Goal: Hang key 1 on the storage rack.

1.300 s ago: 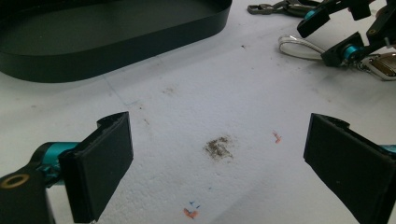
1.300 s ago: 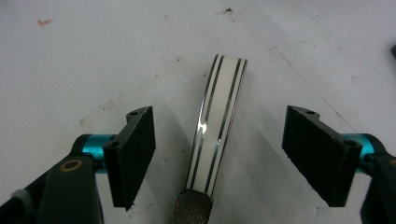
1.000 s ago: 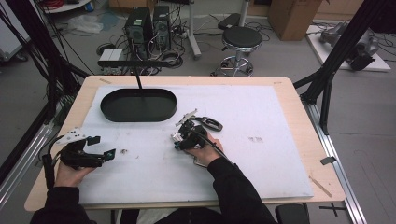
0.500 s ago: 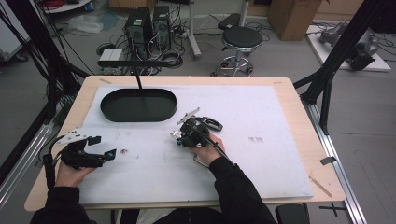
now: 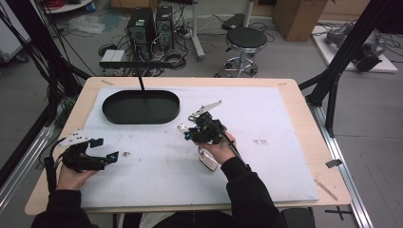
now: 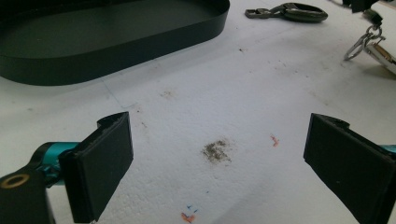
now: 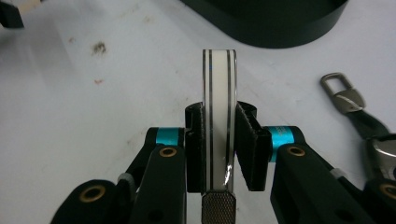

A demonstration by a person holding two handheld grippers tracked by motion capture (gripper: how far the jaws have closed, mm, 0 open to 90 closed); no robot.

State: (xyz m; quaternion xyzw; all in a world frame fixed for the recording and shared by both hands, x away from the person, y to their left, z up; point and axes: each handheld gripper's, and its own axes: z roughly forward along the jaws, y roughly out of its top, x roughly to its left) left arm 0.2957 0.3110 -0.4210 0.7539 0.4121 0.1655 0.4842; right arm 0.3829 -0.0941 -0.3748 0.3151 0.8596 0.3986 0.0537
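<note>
Your right gripper has lifted off the white mat since a second ago, its jaws just closed on a flat white key fob held edge-up at centre frame. The black oval tray waits upper left; judged next, carry it there. Your left gripper rests wide and empty, lower left.

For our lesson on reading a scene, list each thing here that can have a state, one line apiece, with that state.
Right gripper: shut on the flat white tag, which stands on edge between the pads.
Flat white tag: clamped, lifted off the table.
Left gripper: open, nothing between the jaws.
Black oval tray: empty.
Grey clip: lying on the white mat.
</note>
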